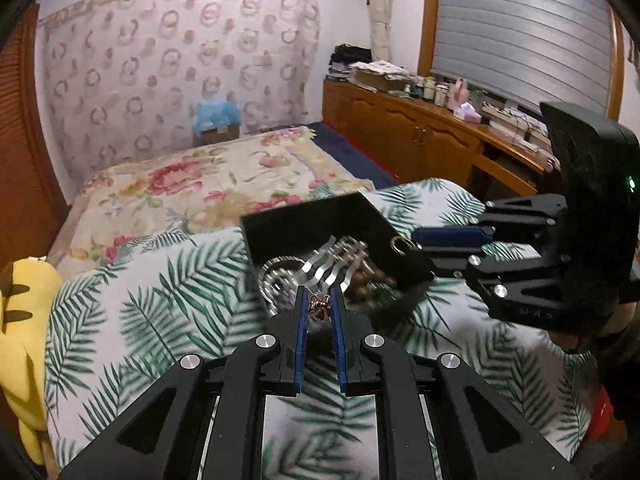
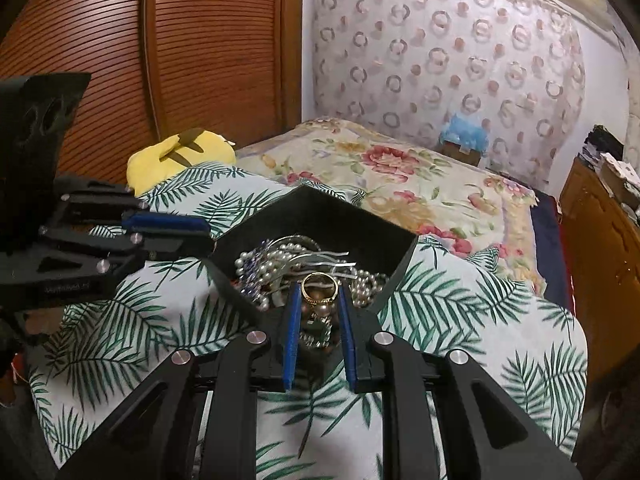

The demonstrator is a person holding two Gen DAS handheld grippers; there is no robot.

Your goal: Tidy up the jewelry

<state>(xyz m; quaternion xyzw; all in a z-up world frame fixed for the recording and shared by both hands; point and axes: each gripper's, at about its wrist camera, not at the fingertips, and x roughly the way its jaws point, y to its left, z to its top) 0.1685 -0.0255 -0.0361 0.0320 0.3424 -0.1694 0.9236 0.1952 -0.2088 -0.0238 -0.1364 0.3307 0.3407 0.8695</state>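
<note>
Left wrist view: the left gripper (image 1: 319, 300) is seen from behind, its two blue-lined fingers closed on a small bronze-coloured ornament (image 1: 319, 306) pinched between the tips, just in front of the near edge of a black jewelry box (image 1: 304, 220). The box is set on a cushion printed with green palm leaves (image 1: 140, 312), and silver hair combs (image 1: 332, 266), brown beads (image 1: 370, 282) and other pieces are heaped inside it. From the right side, the right gripper (image 1: 416, 245) is extended over the box with a gold ring (image 1: 402, 245) clamped at its tips. In the right wrist view, the gold ring (image 2: 319, 288) is shown held between the right gripper's (image 2: 319, 292) fingers above the box's (image 2: 320, 212) pile of pearl strands (image 2: 264, 264). A yellow plush toy (image 2: 180, 156) is seen behind the cushion, beside a floral bedspread (image 2: 400, 176).
</note>
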